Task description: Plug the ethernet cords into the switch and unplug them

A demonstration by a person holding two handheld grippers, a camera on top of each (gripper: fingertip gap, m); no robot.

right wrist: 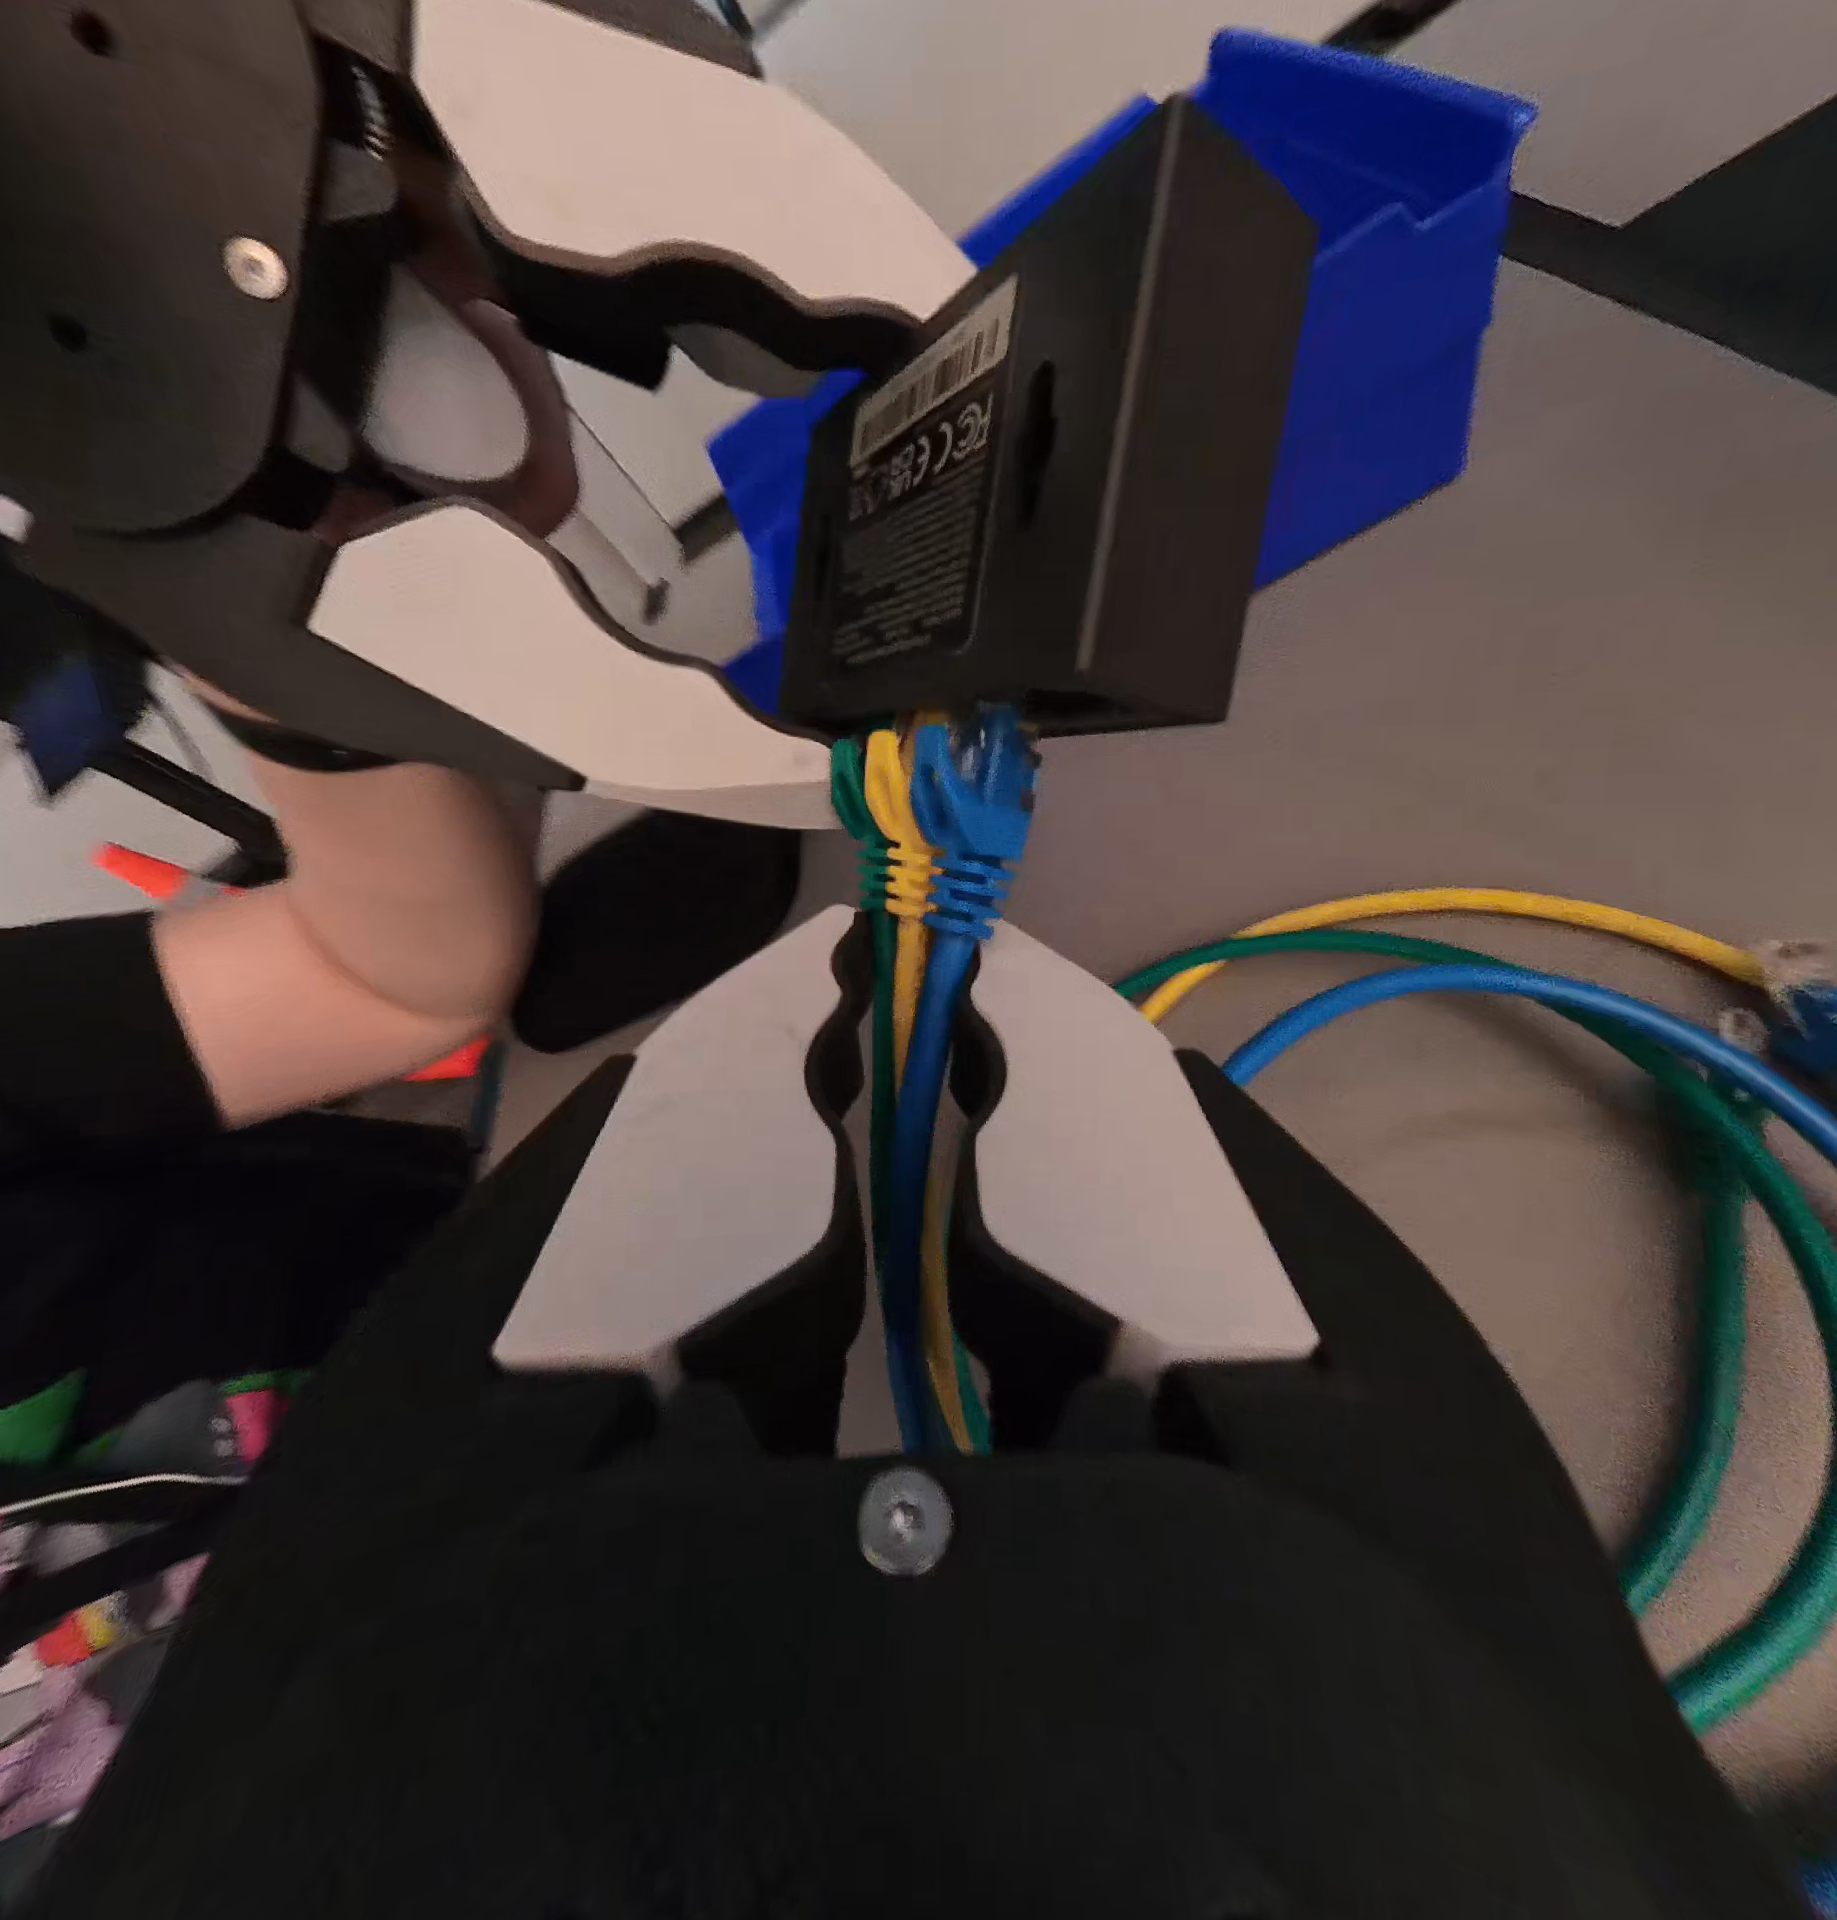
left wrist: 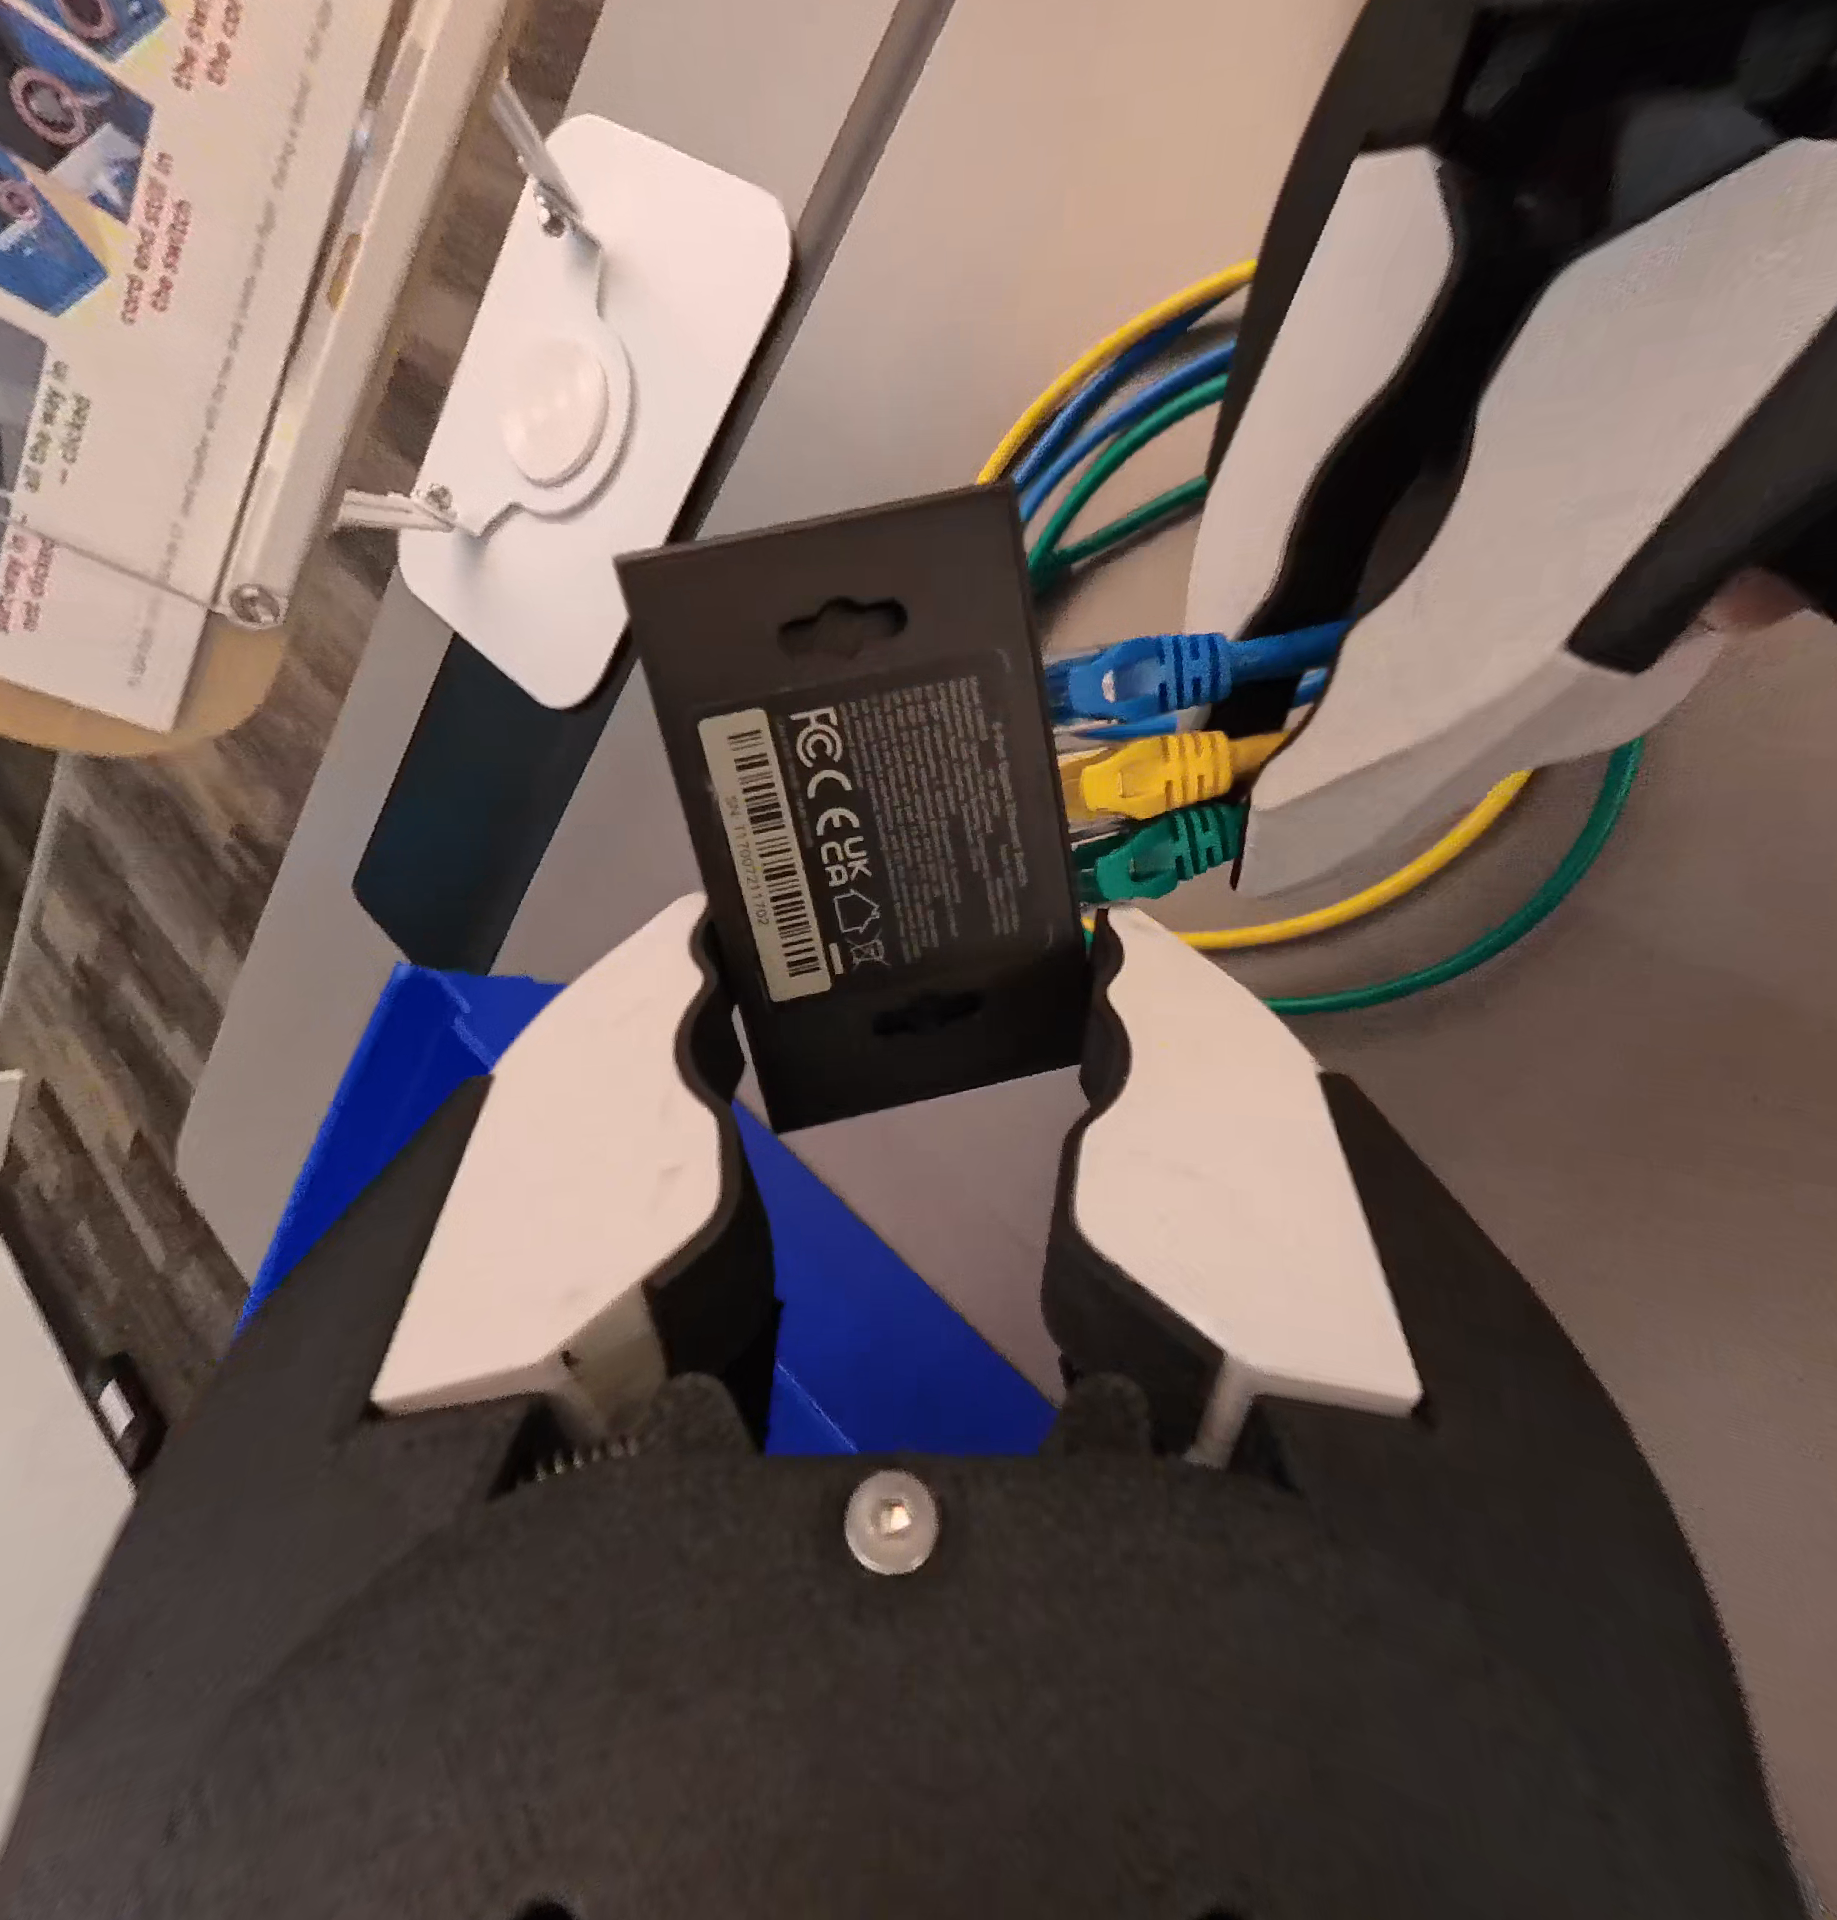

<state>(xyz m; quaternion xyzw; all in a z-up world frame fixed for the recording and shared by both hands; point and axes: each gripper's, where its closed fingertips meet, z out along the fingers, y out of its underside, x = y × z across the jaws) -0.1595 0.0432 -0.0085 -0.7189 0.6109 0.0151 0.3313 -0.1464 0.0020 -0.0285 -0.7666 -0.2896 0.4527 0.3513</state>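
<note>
A black switch (left wrist: 872, 790), label side up, is clamped at its near end in my left gripper (left wrist: 893, 997), which holds it off the grey table. A blue (left wrist: 1142, 670), a yellow (left wrist: 1153, 774) and a green plug (left wrist: 1153, 857) sit in ports on its right side. My right gripper (right wrist: 909, 966) is shut around the three cords (right wrist: 919, 1091) just behind the plugs. In the right wrist view the switch (right wrist: 1101, 468) hangs ahead with the plugs (right wrist: 935, 821) in its underside, and the left gripper (right wrist: 872, 540) grips it from the left. The right gripper also shows in the left wrist view (left wrist: 1278, 717).
A blue bin (left wrist: 893, 1299) sits under the switch; it also shows in the right wrist view (right wrist: 1392, 312). Cord loops (right wrist: 1776, 1299) and loose plug ends (right wrist: 1818, 1018) lie on the table at the right. A white bracket (left wrist: 581, 416) and a printed sheet (left wrist: 114, 364) are at the left. The white bracket (left wrist: 581, 416) is about equally far from each gripper, around 35 cm.
</note>
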